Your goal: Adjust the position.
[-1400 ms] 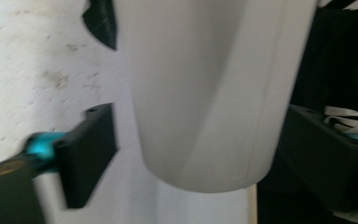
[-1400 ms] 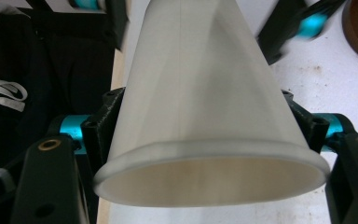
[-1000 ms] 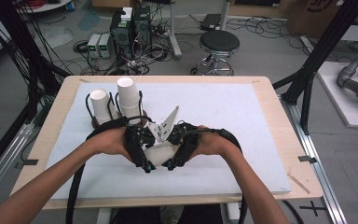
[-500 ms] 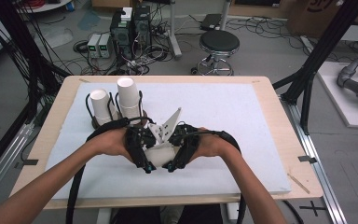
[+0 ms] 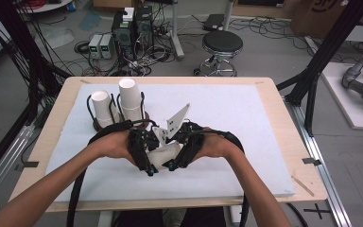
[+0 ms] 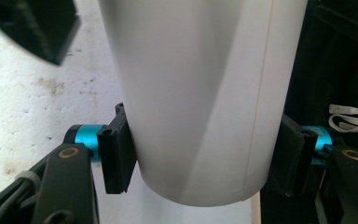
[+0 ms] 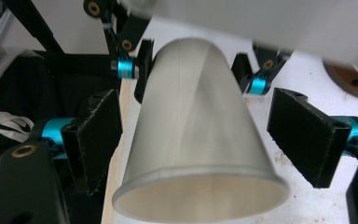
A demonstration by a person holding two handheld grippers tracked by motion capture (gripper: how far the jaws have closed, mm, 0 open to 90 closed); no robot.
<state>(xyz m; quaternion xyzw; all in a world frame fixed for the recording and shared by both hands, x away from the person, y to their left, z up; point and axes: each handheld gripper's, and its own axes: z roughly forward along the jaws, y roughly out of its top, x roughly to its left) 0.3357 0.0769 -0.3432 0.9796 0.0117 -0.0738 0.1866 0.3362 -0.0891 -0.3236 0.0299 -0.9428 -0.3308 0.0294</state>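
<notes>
Worktop [image 5: 246, 118]: white mat on a wooden top; both hand-held grippers work low over its near middle, close together.
Holder [image 5: 144, 117]: a dark wire stand beyond the left hand-held gripper, carrying two upturned white cups, well apart from the one in hand.
Cup [image 5: 163, 153]: white paper, lying between the two hand-held grippers with its narrow base toward the left one and its open mouth toward the right one.
Left hand-held gripper [image 5: 147, 163]: clamped on the cup [image 6: 200, 93]; in the left gripper view both pads press the cup's wall near its base, one on each side.
Right hand-held gripper [image 5: 172, 163]: jaws wide; in the right gripper view the pads [image 7: 303, 135] stand either side of the cup [image 7: 196, 140] near its rim with clear gaps, touching nothing.
Step in hand: judged as a handover or a two-handed grip on the cup, with the left holding and the right set around the rim end but not yet gripping.
Next move: likely the right jaws close gently on the wall below the rim, squarely and without crushing the thin paper; the left should hold steady until that grip is firm.
Risk: a hard squeeze would dent the cup.
</notes>
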